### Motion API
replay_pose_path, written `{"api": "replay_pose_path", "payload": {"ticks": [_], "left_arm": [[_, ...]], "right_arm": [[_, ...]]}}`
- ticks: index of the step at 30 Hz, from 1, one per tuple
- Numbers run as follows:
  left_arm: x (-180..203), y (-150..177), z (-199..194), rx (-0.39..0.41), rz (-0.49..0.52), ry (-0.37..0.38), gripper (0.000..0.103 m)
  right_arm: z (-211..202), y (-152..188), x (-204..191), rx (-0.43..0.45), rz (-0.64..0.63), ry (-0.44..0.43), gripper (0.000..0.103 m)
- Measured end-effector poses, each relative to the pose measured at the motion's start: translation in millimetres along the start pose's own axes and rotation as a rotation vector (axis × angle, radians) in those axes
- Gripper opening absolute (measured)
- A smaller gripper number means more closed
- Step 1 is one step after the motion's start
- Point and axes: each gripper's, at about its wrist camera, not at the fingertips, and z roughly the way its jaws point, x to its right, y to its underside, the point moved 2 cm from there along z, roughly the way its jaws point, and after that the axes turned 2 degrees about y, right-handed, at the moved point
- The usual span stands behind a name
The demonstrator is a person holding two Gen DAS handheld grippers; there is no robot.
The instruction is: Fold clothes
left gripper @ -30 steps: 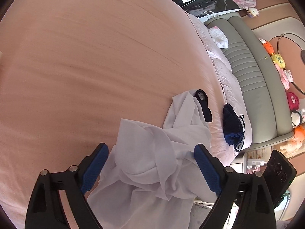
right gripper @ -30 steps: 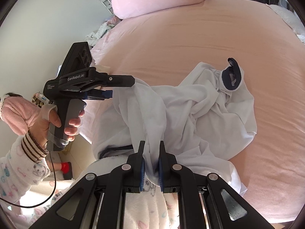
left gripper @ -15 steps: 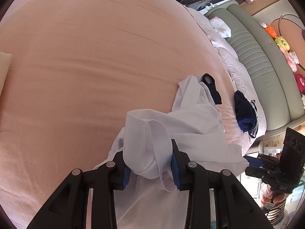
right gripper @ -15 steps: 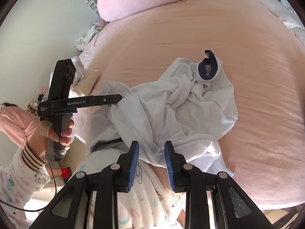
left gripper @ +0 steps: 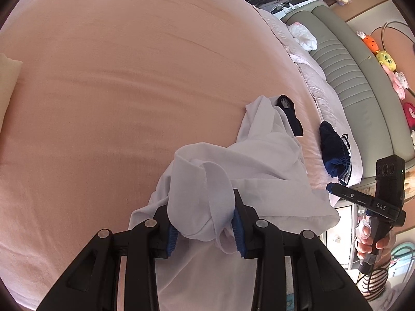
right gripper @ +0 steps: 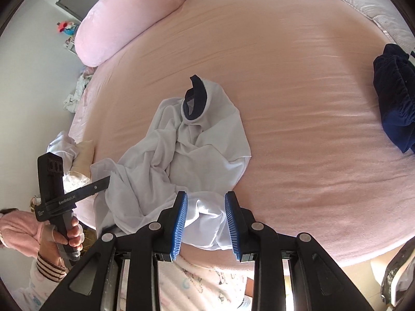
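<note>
Left wrist view is filled mostly by the bed (left gripper: 103, 90), its peach sheet stretched smooth with only faint creases. Along its far side runs a grey padded headboard (left gripper: 345, 77) with a row of plush toys (left gripper: 384, 59) above it. No boxes or baskets show in either view; the clothes lie loose on the sheet.

The white shirt (left gripper: 259, 160) sits crumpled near the bed's near edge, its dark collar (left gripper: 290, 114) turned toward the headboard. A dark blue garment (left gripper: 334, 147) lies apart from it, closer to the headboard.

The left gripper (left gripper: 205, 229) is clamped narrow on a bunched fold of the shirt, cloth bulging out between its blue pads. The right gripper (right gripper: 206, 223) stands wide, with the shirt's lower edge lying loose between its pads; neither pad presses the cloth.

Right wrist view adds what the other lacks: a large pink pillow (right gripper: 124, 26) at one end of the bed, a heap of pale laundry (right gripper: 75, 96) off its side, and the person's hand (right gripper: 62, 235) in a pink sleeve gripping the left handle. Left wrist view alone shows the other hand (left gripper: 371, 238) on the right gripper's handle.
</note>
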Motion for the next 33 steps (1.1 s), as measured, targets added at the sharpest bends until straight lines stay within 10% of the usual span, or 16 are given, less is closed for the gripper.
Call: {"api": "replay_pose_path", "payload": {"ticks": [21,33], "left_arm": [[0.4,4.6,-1.5,-0.028,0.009,-0.004,0.032],[3.3,5.9,-1.3,-0.038,0.006,-0.012,0.032]], "right_arm": [[35.9,46.9,-26.3,-0.219,-0.351,0.188,0.029],[25.1,-10.1,-7.5,-0.248,-0.066,0.08,0.029]]}}
